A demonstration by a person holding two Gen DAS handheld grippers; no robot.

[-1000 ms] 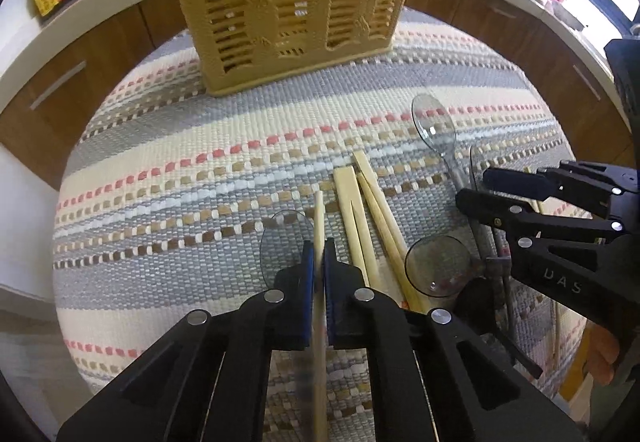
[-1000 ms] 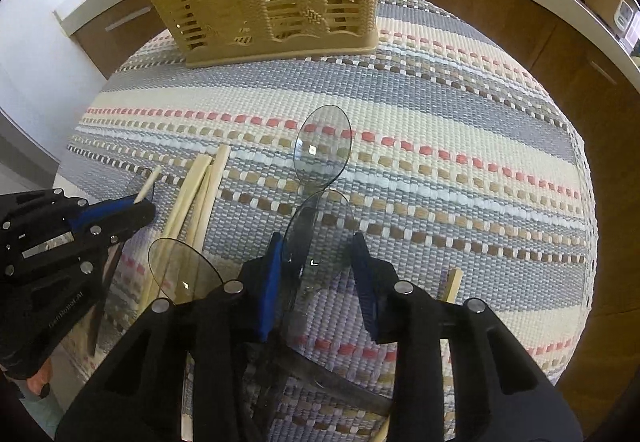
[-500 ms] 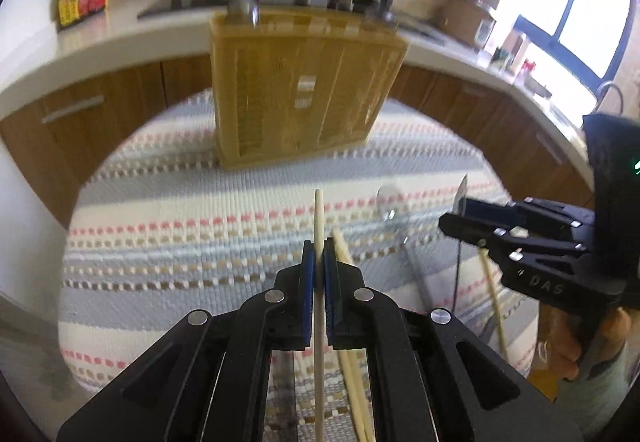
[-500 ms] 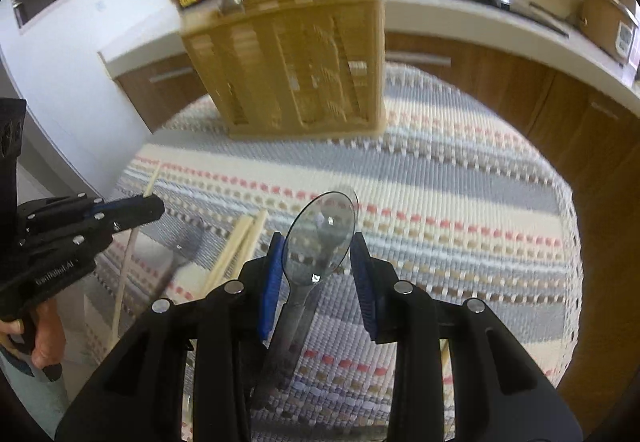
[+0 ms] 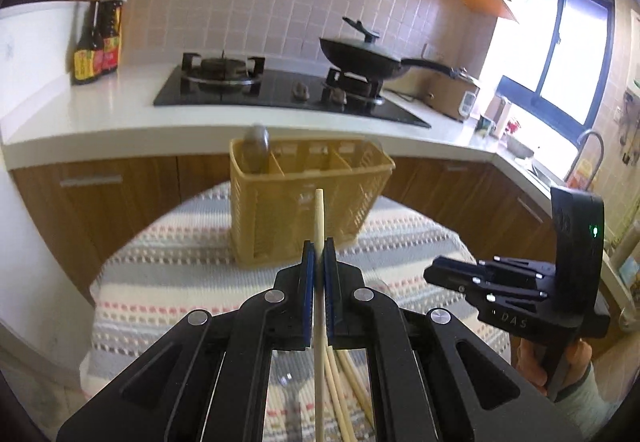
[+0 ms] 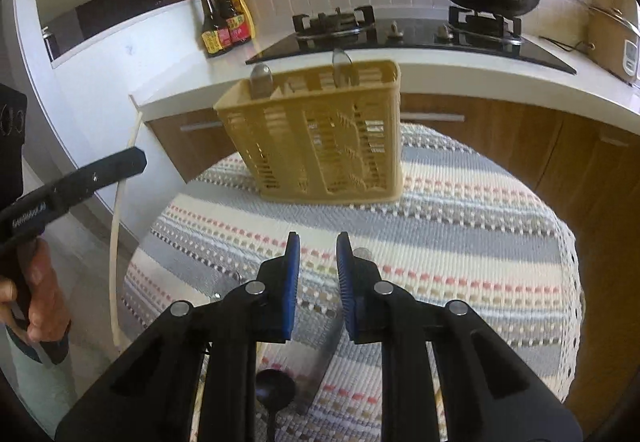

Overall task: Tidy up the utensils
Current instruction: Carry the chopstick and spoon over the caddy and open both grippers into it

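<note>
- Your left gripper has its jaws clamped on one chopstick, tip up, held above the near edge of the tabletop.
- Thin pinch on a round stick. My guess is that it could pivot or slide out if you swing fast.
- Your right gripper has its jaws apart, and the cloth shows through the gap. There is a clear shape just below them, and I cannot tell what it is.
- Loose chopsticks lie at the near edge under the left gripper. Dipping low could scatter them off the edge.
- The two grippers sit near each other, both facing the basket. Going in together risks a knock.
- The yellow basket stands at the far edge of the tabletop. It has divided compartments.
- A spoon stands in its left end compartment, and another spoon nearer the right.
- Likely next is dropping the chopstick in a free compartment. The light basket could tip or slide off the far edge if the stick catches the rim or a slot.
</note>
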